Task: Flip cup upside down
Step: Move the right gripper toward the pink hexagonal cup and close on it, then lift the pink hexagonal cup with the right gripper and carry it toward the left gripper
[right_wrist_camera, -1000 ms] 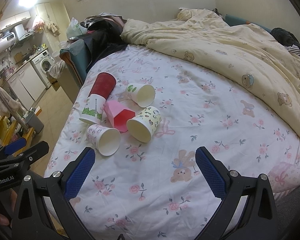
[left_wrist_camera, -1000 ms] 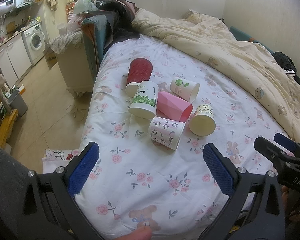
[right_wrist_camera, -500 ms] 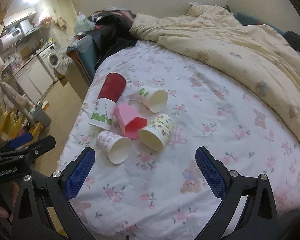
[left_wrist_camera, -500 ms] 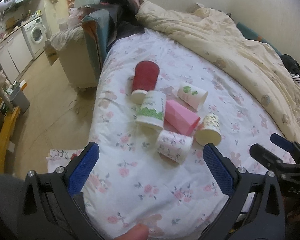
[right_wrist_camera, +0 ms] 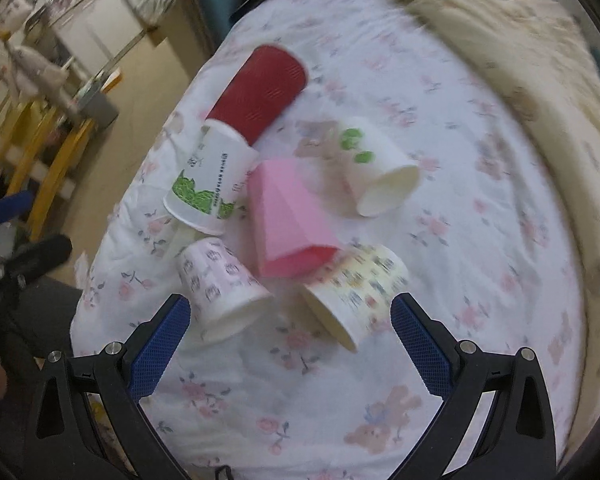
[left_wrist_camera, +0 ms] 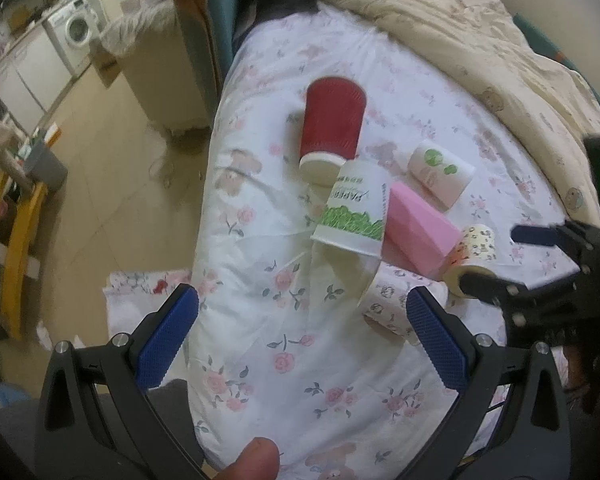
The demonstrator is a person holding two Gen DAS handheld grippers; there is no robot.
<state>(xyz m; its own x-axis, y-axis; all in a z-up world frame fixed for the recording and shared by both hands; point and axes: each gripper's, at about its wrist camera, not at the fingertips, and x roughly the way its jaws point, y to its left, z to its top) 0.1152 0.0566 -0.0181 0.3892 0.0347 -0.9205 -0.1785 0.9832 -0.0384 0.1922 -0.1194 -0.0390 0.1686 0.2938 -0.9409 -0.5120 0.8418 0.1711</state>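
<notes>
Several paper cups lie on their sides in a cluster on the floral bed sheet (right_wrist_camera: pixel 480 264): a red ribbed cup (right_wrist_camera: pixel 260 92), a white cup with green grass print (right_wrist_camera: pixel 212 180), a pink faceted cup (right_wrist_camera: pixel 288 220), a white cup with green dots (right_wrist_camera: pixel 376 168), a pale pink patterned cup (right_wrist_camera: pixel 220 284) and a yellow patterned cup (right_wrist_camera: pixel 356 292). My right gripper (right_wrist_camera: pixel 290 344) is open and empty, just in front of the two nearest cups. My left gripper (left_wrist_camera: pixel 302 332) is open and empty, over the sheet left of the cluster; the red cup (left_wrist_camera: pixel 332 128) lies beyond it.
A cream duvet (right_wrist_camera: pixel 520 48) is bunched along the far and right side of the bed. The bed's left edge drops to a tiled floor (left_wrist_camera: pixel 100 168) with a washing machine (left_wrist_camera: pixel 76 32), a teal chair (left_wrist_camera: pixel 204 32) and a yellow wooden frame (left_wrist_camera: pixel 16 232).
Both grippers have moved forward and down toward the cups, which now look much larger. The right gripper has closed in on the two nearest cups. The cups have not moved.
</notes>
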